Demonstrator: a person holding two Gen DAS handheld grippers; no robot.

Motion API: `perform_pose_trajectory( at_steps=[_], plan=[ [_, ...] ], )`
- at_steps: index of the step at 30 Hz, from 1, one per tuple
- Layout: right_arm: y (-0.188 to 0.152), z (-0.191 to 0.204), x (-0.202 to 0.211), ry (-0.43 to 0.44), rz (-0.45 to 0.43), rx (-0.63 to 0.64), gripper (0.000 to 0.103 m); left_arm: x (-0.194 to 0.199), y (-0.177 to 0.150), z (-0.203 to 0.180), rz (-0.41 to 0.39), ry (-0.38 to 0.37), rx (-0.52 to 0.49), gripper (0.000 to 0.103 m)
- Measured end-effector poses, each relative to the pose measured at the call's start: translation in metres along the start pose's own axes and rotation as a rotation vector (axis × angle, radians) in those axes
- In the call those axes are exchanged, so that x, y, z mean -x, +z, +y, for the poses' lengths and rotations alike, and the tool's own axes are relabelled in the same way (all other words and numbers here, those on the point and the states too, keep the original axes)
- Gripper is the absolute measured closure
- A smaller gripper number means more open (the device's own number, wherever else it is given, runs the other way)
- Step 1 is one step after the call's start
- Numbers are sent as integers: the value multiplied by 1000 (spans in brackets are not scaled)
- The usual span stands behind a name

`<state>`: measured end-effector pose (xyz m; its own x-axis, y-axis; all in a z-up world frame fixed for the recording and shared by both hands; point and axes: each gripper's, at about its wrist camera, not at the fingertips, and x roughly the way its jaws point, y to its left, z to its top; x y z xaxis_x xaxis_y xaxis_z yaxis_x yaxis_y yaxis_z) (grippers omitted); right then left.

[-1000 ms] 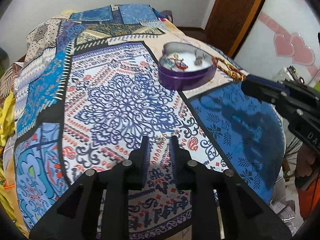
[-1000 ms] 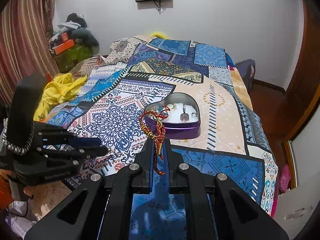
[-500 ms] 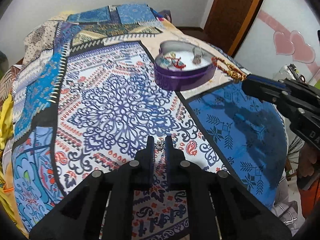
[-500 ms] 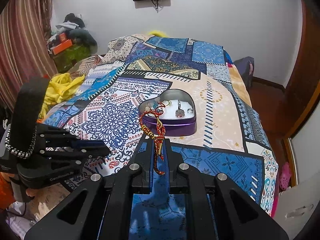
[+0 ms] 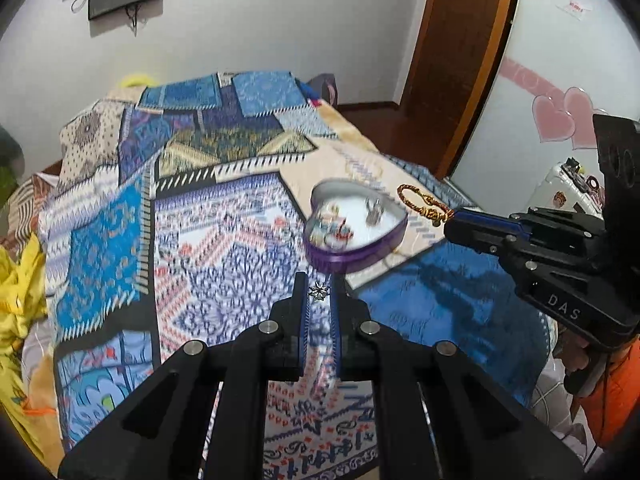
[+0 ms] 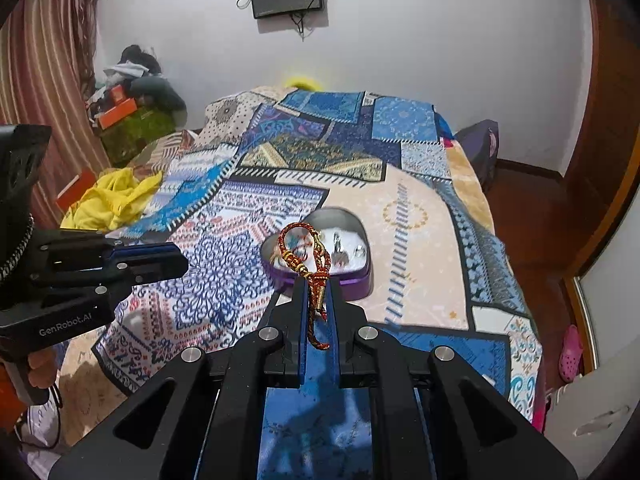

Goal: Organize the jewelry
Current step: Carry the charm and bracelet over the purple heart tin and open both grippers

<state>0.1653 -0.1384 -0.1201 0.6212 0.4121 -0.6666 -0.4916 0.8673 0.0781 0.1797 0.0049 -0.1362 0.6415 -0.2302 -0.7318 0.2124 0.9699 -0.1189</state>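
A purple heart-shaped tin [image 5: 354,229] lies open on the patterned bedspread [image 5: 224,240] and holds several small jewelry pieces. It also shows in the right wrist view [image 6: 320,256]. My left gripper [image 5: 319,292] is shut on a small silver star-shaped stud [image 5: 319,291] and holds it just in front of the tin. My right gripper [image 6: 317,285] is shut on a red and gold braided bracelet [image 6: 304,250], whose loop hangs in front of the tin. The bracelet [image 5: 422,203] also shows in the left wrist view, beside the tin's right rim.
A yellow cloth [image 6: 114,198] lies at the bed's left edge. Clutter and boxes [image 6: 132,108] stand in the back left corner. A wooden door [image 5: 460,60] is at the right. The bed's near edge drops off below both grippers.
My left gripper has closed on the star stud and lifted it off the bedspread toward the tin. My right gripper, still holding the bracelet, has moved closer to the tin.
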Motion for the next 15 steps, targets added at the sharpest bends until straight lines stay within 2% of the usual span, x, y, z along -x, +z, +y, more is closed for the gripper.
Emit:
perform_pose_trajectory(
  at_steps=[8,15],
  plan=[
    [18,-3,4,-7,-51,3,95,4,29,-6,-68,-17,-5,94],
    [32,-6,-2,0,-74,7,95,-1,45,-11,-94,-32,-12,94]
  ],
)
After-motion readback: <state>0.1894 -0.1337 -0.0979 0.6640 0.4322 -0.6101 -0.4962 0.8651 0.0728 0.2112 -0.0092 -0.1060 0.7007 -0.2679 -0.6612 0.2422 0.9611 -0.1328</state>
